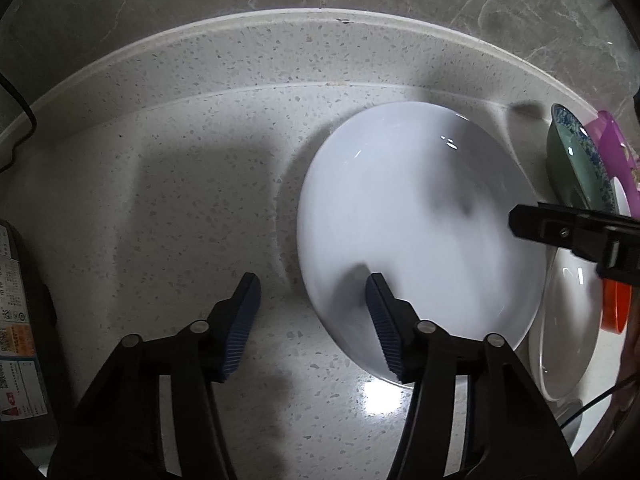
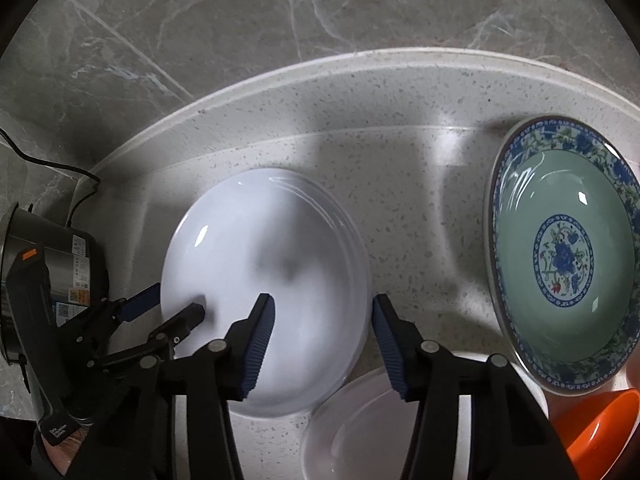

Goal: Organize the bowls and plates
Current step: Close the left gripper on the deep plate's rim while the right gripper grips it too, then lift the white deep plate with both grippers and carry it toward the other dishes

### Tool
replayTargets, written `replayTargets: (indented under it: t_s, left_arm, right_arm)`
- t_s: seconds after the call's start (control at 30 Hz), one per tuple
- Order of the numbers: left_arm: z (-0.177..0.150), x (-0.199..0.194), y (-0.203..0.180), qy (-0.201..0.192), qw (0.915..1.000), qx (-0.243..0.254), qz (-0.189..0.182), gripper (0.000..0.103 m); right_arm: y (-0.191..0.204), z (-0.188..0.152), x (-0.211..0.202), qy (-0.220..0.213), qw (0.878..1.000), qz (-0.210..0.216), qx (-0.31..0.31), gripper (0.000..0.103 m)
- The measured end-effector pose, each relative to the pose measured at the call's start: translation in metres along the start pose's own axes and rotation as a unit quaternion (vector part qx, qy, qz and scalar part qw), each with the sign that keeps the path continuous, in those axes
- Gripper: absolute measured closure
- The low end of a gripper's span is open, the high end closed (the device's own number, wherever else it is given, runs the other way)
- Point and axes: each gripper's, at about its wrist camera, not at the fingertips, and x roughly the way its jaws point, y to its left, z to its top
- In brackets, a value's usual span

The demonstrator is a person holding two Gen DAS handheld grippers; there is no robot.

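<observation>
A large white plate lies on the speckled countertop; it also shows in the right wrist view. My left gripper is open, its jaws astride the plate's left rim; it also shows in the right wrist view. My right gripper is open astride the plate's right rim, and one finger shows in the left wrist view. A green bowl with a blue floral rim sits to the right, also seen edge-on in the left wrist view.
A clear plastic lid lies in front of the white plate. An orange bowl and a purple dish sit at the right. A dark appliance with a cord stands at the left. A marble wall backs the counter.
</observation>
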Motion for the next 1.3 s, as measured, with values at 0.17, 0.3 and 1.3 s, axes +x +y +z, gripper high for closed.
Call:
replayTargets:
  t_s: [0.17, 0.3, 1.3]
  left_arm:
    - [0.003, 0.000, -0.001, 0.001, 0.9999, 0.001, -0.010, 0.062]
    - [0.006, -0.002, 0.003, 0.001, 0.9999, -0.002, -0.016, 0.068]
    - [0.023, -0.007, 0.014, -0.008, 0.9997, 0.020, -0.011, 0.085]
  right_arm:
    - [-0.002, 0.001, 0.008, 0.008, 1.000, -0.004, 0.008, 0.058]
    - [-0.002, 0.002, 0.010, 0.009, 1.000, -0.003, 0.009, 0.058]
    - [-0.008, 0.005, 0.022, 0.012, 1.000, -0.007, 0.008, 0.090]
